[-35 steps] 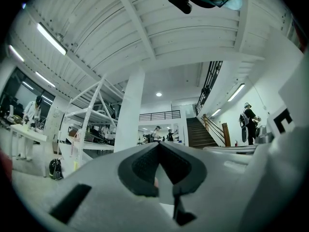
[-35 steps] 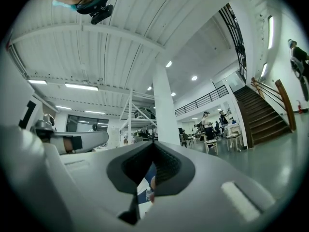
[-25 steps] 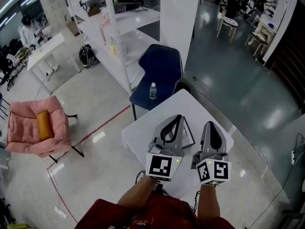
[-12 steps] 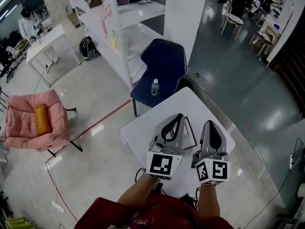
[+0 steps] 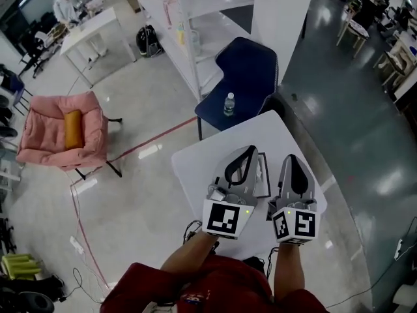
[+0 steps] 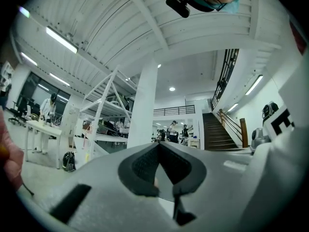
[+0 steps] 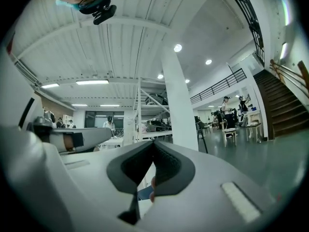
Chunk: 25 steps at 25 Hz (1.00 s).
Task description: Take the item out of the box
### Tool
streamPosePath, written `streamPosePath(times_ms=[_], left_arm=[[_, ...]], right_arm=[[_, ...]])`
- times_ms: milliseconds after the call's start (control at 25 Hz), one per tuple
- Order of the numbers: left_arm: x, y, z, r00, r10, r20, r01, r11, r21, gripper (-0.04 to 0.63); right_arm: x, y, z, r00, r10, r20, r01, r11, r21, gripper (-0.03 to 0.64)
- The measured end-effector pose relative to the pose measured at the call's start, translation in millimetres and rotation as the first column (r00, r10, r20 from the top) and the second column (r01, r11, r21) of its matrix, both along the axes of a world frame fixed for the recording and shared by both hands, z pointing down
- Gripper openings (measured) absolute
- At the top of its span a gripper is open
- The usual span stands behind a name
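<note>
Still approaching: box [image 5: 262,175] untouched

Both hands have only eased lower over the table [image 5: 195,168]. The left gripper [image 5: 250,149] and right gripper [image 5: 293,157] keep their fingers pressed together, empty. The flat box lies between the two pairs of fingers, so extraction has likely not begun.

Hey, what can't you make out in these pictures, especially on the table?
1. Head view: the left gripper covers most of a dark-edged flat thing on the white table; whether it is the box cannot be told.
2. Both gripper views: each gripper's own body blocks nearly all of the tabletop.
3. Head view: the label on the bottle is too small to read.
</note>
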<state>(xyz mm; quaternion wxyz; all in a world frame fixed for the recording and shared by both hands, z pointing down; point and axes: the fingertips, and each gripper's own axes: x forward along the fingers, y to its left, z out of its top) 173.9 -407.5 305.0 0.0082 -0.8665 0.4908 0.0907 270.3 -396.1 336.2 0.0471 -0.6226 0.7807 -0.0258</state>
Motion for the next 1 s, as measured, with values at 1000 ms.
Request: streamPosePath(times_ms=[1000], left_arm=[[-25.2,-35.3,72.9,0.985,-0.174,0.004,0.174,0.985,0.01,0.002]], right_arm=[[-28.3,-56.1,120.3,0.928,-0.309,-0.21,0.274,0.945,-0.178,0.003]])
